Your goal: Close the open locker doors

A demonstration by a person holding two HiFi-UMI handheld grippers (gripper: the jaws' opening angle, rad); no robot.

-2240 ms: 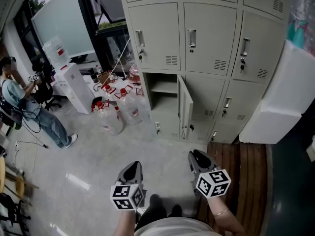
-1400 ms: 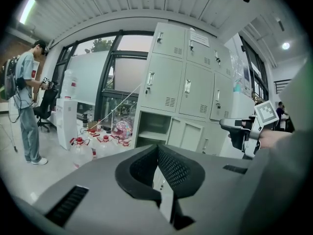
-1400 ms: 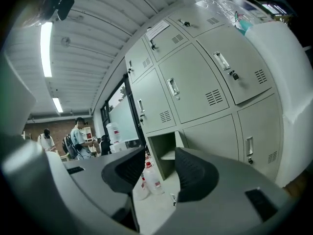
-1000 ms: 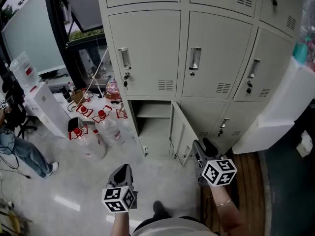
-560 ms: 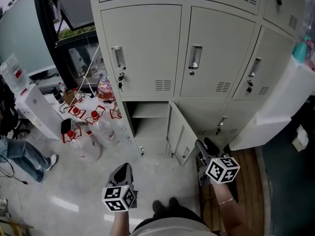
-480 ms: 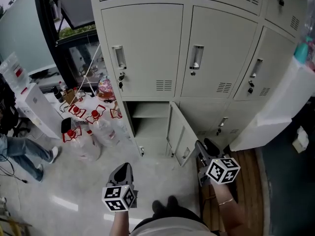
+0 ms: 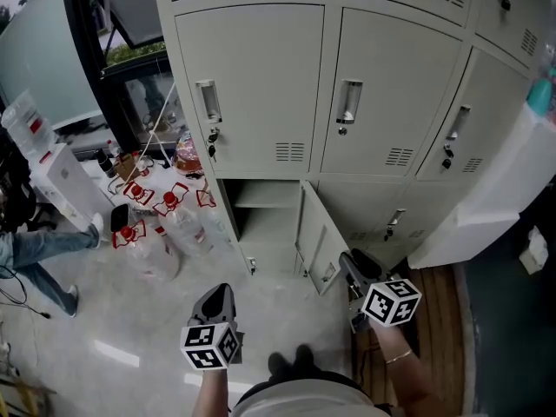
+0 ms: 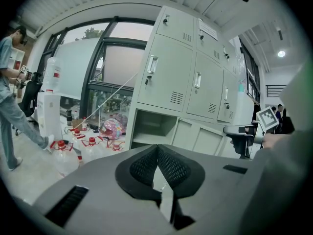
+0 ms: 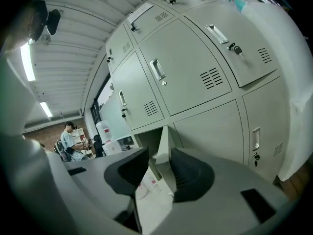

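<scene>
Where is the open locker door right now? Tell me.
Head view, centre: the open locker door stands out from the bottom row, hinged at the right of its open compartment.

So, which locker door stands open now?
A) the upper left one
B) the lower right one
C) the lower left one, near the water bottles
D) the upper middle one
C: the lower left door is swung outward and shows the shelf inside; the other doors lie flush.
</scene>
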